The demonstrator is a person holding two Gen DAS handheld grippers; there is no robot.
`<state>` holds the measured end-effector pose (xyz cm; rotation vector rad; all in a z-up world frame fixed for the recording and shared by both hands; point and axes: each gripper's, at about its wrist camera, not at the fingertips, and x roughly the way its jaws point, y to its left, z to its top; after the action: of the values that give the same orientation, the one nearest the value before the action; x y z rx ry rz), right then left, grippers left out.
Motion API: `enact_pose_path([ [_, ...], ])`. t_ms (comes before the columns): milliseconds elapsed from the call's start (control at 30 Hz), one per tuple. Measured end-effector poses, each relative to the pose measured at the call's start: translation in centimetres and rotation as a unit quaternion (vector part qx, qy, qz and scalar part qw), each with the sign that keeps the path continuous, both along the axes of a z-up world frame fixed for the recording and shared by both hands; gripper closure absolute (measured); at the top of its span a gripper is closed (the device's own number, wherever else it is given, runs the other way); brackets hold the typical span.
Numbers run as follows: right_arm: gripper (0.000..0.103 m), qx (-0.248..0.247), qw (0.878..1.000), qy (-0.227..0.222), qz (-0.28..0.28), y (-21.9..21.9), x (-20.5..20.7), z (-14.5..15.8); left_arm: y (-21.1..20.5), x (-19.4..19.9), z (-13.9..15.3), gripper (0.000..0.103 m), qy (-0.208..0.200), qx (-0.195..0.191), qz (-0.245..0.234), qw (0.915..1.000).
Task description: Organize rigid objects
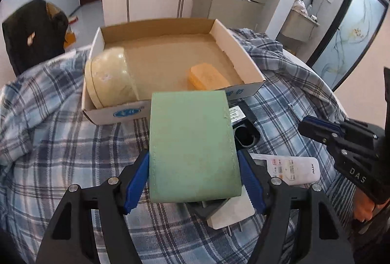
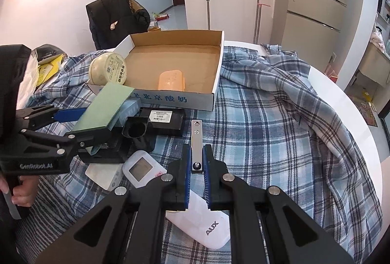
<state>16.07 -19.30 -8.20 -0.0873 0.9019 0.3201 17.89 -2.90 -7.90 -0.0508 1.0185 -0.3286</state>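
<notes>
We carry the green wallet (image 1: 192, 144), clamped in our left gripper (image 1: 195, 178), toward the cardboard box (image 1: 243, 54); next we lower and release it inside. Our right gripper (image 2: 197, 173) pinches a metal clip (image 2: 197, 144).

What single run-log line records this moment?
left claw: shut on green box | right claw: shut on metal strip | cardboard tray: holds orange soap
</notes>
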Motion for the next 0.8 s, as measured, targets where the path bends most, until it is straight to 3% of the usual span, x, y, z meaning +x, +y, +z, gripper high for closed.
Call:
enact_pose_path([
  [133,0.094,0.000,1.000,0.001,-0.001,-0.1,0.0,-0.1,0.1,0.3,-0.6,0.030,0.014,-0.006,0.004,0.9999],
  [367,0.094,-0.002,1.000,0.001,0.001,-0.1,0.0,-0.1,-1.3,-0.3,0.5,0.030,-0.020,0.042,-0.011,0.9989],
  [567,0.094,0.000,1.000,-0.001,0.001,-0.1,0.0,0.0,-2.1,0.5,0.0,0.030,-0.010,0.075,-0.005,0.9971],
  [800,0.094,0.003,1.000,-0.003,0.001,-0.4,-0.1,0.2,-3.0,0.4,0.2,0.025,-0.030,0.108,-0.012,0.9936],
])
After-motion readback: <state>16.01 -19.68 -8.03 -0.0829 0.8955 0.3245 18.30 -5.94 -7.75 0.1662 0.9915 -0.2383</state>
